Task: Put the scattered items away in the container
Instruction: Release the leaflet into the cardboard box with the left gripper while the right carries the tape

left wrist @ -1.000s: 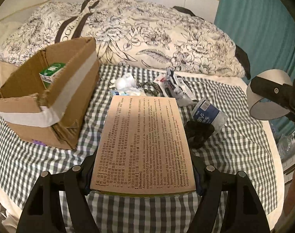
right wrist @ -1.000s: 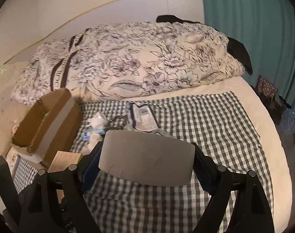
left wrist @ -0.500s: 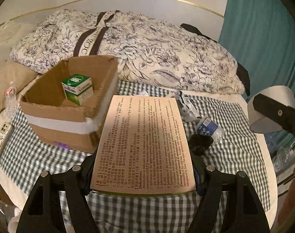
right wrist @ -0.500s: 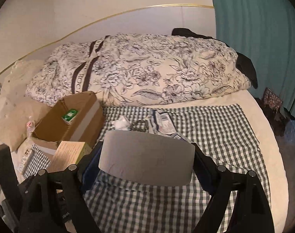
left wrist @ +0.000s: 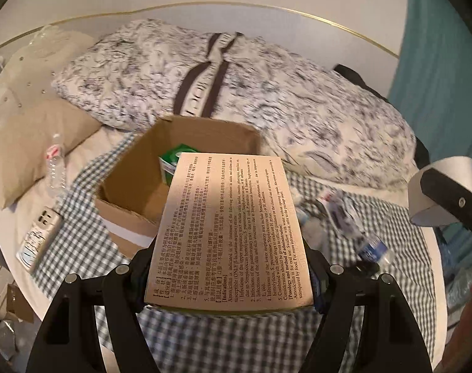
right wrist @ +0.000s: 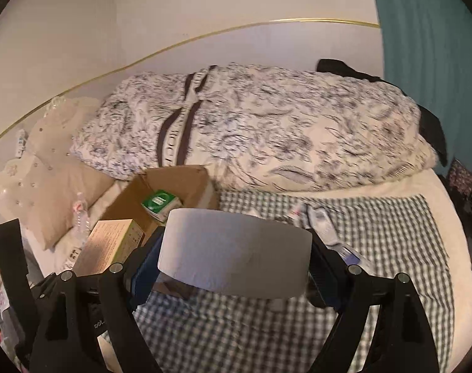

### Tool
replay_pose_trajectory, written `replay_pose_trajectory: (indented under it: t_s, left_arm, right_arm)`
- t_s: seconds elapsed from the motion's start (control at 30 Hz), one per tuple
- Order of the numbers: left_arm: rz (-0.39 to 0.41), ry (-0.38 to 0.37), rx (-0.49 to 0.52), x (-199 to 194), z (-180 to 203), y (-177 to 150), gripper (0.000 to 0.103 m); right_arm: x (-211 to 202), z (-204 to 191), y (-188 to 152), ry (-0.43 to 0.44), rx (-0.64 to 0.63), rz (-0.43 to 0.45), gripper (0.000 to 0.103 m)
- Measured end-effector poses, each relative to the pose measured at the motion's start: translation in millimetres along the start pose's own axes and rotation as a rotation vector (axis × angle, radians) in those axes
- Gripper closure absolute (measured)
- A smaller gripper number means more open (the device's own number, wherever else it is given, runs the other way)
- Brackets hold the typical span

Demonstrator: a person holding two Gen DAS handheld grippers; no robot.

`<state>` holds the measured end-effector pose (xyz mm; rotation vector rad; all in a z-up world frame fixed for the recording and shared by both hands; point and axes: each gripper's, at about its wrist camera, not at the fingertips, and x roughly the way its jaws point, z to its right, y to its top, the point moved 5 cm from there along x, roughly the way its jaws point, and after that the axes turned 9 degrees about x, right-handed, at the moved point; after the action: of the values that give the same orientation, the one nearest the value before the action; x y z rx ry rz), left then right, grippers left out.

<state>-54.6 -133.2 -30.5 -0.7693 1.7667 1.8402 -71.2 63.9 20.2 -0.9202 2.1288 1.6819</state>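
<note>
A: How far along?

B: One green carton (left wrist: 177, 158) lies in the cardboard box (left wrist: 133, 186). The left gripper (left wrist: 228, 275) clamps a medicine box (left wrist: 229, 227); the right gripper (right wrist: 234, 275) clamps a paper roll (right wrist: 236, 255).

A: What's left?

B: A wrapper (left wrist: 338, 214) and small bottle (left wrist: 371, 248) near the checked cloth's (left wrist: 400, 248) right edge.

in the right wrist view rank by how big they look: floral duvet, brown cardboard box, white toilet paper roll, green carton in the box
1. Floral duvet, plainly largest.
2. White toilet paper roll, clamped in the right gripper; it sits right at the camera, so its rank over the box is only apparent.
3. Brown cardboard box.
4. Green carton, smallest.
</note>
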Motion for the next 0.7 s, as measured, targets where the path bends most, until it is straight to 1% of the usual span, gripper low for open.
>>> replay_pose_trajectory:
  t_s: [0.23,0.47,0.7]
  left_arm:
    - [0.006,0.059,-0.029,13.5,-39.7,18.6,0.027]
    - [-0.036,0.075,-0.062,41.7,-64.7,19.3,0.027]
    - [-0.06,0.065,-0.066,72.8,-73.0,22.9,0.027]
  right_arm:
    - [33.3,-38.0,9.0,0.039,-0.049,-0.026,0.018]
    - [67.2,-65.7,13.5,0.069,-0.08,-0.054,0.018]
    - [100.0,-80.2,13.9,0.084,-0.094,-0.084,0.018]
